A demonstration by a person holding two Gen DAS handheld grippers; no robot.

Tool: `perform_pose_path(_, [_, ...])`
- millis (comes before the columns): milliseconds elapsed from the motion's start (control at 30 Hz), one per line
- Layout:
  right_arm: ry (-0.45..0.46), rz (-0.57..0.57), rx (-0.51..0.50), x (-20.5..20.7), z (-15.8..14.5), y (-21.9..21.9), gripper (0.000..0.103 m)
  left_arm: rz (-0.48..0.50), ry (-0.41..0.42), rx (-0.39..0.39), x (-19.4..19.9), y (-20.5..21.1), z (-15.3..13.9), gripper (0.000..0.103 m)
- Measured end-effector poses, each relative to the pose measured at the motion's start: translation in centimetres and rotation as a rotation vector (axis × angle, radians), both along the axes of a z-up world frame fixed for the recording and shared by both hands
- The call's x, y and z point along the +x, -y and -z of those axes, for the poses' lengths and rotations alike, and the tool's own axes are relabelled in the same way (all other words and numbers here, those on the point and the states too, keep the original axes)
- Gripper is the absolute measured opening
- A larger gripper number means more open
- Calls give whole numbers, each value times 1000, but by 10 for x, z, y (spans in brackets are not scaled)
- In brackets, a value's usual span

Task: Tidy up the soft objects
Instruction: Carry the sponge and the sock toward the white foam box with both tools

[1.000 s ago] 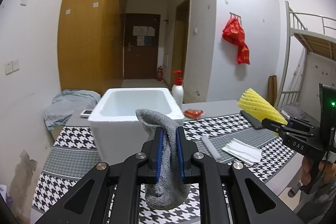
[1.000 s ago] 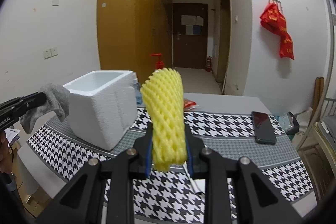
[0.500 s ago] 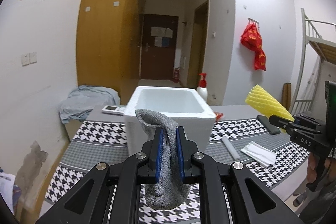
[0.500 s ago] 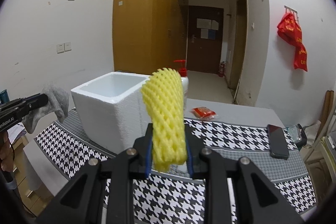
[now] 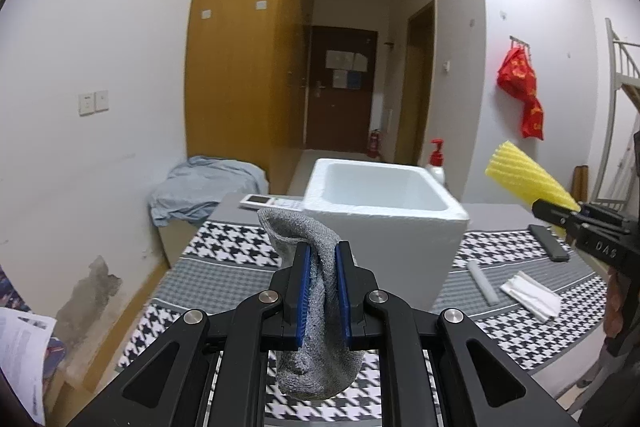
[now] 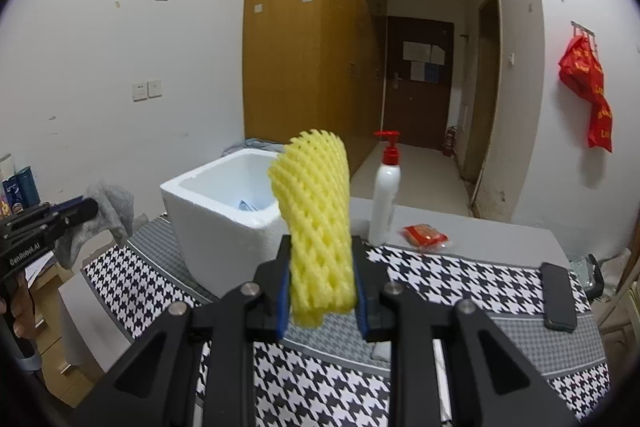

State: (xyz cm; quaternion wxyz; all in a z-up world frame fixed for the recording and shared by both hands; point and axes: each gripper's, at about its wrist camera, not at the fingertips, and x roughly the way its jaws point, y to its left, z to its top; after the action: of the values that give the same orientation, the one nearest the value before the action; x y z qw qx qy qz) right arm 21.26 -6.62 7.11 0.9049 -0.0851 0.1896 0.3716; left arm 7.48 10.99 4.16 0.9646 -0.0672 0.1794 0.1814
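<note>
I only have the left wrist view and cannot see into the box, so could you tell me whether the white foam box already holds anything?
Observer: Yes, the right wrist view shows something light blue lying inside the white foam box.
Operator: Is the pump bottle beside the box clear?
Observer: The white pump bottle stands upright, apart from the box.
Operator: And the red packet?
Observer: The red packet lies flat on bare grey tabletop, beyond the houndstooth cloth.

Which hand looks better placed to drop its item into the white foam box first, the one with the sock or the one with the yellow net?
Probably left. The left gripper holds the grey sock directly facing the foam box; the right gripper's yellow foam net sits off to the box's side.
</note>
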Motion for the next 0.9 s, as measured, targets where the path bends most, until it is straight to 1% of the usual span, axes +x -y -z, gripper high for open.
perform_pose_path(333, [-14,-49,2,6,-2,-26,30,-47,-15,2,-2,-14,4,14])
perform_pose_path(667, [-33,-84,-4,15,-5,-53,30,-69,-13,6,0,-29,3,14])
perform_pose_path(900, [-57,-95,-8,27,-5,-70,30,-70,-30,10,9,-34,6,14])
